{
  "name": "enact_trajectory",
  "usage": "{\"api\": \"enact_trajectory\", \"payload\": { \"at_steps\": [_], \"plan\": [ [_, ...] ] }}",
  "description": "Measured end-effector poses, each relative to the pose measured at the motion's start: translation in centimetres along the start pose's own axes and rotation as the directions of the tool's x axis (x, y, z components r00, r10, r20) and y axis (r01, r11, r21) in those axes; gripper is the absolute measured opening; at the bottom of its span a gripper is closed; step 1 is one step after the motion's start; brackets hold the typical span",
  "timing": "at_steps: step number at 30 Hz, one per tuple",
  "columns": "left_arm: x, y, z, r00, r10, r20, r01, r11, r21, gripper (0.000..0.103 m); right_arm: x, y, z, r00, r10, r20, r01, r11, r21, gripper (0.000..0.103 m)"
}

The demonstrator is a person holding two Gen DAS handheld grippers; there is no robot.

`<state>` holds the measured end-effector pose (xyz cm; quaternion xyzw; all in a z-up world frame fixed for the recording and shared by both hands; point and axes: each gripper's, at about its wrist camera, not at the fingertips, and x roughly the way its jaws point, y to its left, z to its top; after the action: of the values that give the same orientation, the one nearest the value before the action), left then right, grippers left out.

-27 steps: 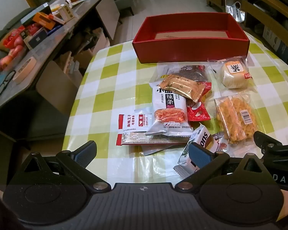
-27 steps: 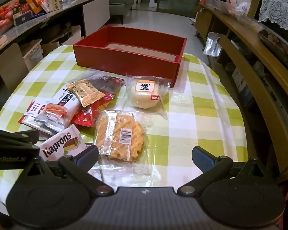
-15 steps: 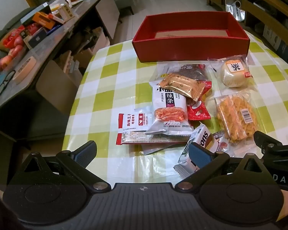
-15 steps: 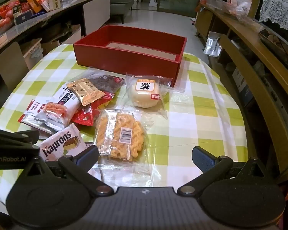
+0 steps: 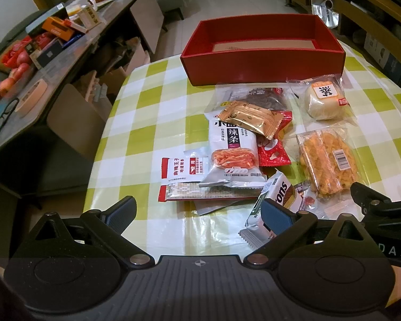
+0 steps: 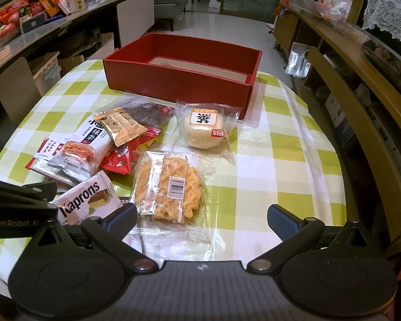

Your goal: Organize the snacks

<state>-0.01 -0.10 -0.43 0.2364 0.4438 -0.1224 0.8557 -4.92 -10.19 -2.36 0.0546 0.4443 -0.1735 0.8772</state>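
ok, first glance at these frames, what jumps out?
The open red cardboard box at the far side of the green-and-white checked tablecloth, no snacks visible inside. In front of it lies a loose pile of wrapped snacks, notably the round pale bun in clear wrap and the white Kaprons wafer packet nearest.

1. Light is being reflected by the glossy plastic tablecloth (image 5: 152, 112).
2. In front of it, matt card is being shown by the red box (image 5: 262, 65).
3. Shiny foil is being shown by the gold packet (image 6: 119, 125) before the red box.

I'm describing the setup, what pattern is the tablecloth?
The tablecloth is a green-and-white check, clearest in the left wrist view.
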Motion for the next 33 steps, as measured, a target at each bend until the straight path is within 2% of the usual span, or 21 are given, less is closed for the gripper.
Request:
{"api": "enact_trajectory", "payload": {
  "at_steps": [33],
  "plan": [
    [0.26, -0.26, -0.09, 1.000, -0.002, -0.010, 0.002, 1.000, 0.016, 0.100, 0.23, -0.05, 0.03, 1.000, 0.007, -0.018, -0.007, 1.000, -0.002, 0.103]
  ]
}}
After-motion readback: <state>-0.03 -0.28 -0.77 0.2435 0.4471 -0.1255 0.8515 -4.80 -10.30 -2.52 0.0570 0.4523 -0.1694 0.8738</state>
